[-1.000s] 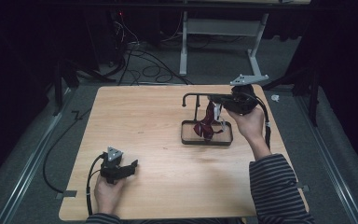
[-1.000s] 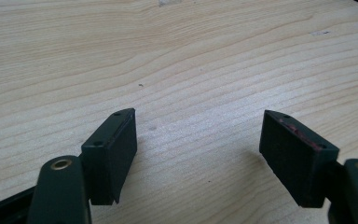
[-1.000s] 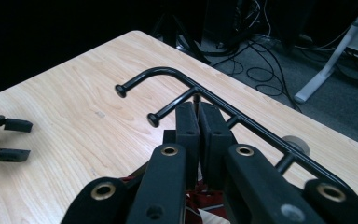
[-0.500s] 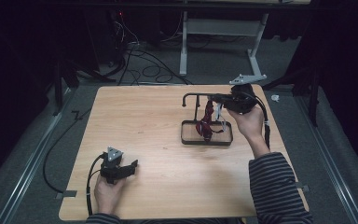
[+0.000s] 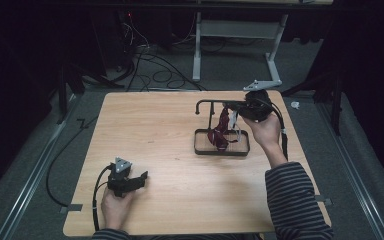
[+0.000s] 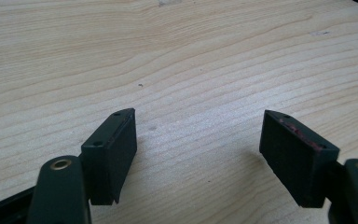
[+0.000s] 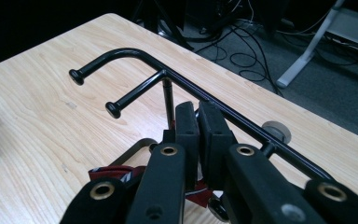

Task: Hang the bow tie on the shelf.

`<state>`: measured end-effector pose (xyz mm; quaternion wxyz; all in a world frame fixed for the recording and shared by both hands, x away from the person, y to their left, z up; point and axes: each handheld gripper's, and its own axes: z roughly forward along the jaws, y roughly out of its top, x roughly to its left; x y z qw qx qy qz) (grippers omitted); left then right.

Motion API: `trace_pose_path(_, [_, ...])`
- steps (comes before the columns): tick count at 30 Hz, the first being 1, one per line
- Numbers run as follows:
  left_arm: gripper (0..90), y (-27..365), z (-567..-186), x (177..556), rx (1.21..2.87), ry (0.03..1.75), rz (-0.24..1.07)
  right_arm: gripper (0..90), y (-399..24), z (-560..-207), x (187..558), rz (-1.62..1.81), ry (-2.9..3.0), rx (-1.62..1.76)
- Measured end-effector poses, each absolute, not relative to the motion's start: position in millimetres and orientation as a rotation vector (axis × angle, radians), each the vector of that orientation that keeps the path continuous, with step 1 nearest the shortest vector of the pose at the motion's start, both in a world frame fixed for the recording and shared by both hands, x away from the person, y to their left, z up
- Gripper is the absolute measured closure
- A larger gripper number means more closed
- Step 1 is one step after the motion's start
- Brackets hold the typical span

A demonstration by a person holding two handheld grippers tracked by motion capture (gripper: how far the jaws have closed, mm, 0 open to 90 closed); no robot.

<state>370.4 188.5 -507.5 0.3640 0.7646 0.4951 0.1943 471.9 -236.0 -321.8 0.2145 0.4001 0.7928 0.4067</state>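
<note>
Red patterned cloth (image 5: 221, 131) hangs from our right gripper (image 5: 236, 111), jaws clamped on its top beside the black rack (image 7: 135, 56); over the past second nothing shifted. Our left gripper (image 6: 198, 156) rests open on the table (image 6: 177, 46).

The light wooden table (image 5: 170, 130) carries a black stand (image 5: 221, 149) with a tray base near its right edge, on grey floor (image 5: 40, 165).

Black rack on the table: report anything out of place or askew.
The rack stands upright in its tray. The dark red strap sags from the bar into the tray, bunched rather than hanging neatly. The right hand-held gripper is shut over it.
</note>
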Motion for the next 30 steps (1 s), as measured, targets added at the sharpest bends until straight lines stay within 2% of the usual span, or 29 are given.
trace_pose_path(15, [28.0,188.7,-507.4,370.4,1.968,1.274,0.498,88.5,-235.3,-324.4,474.7,1.114,2.195,1.124])
trace_pose_path(24, [27.9,188.7,-507.5,370.5,1.966,1.274,0.498,82.3,-234.7,-323.3,473.0,1.113,2.178,1.124])
trace_pose_path(30, [27.9,188.7,-507.5,370.5,1.966,1.274,0.498,82.3,-235.7,-318.9,467.3,1.133,2.158,1.111])
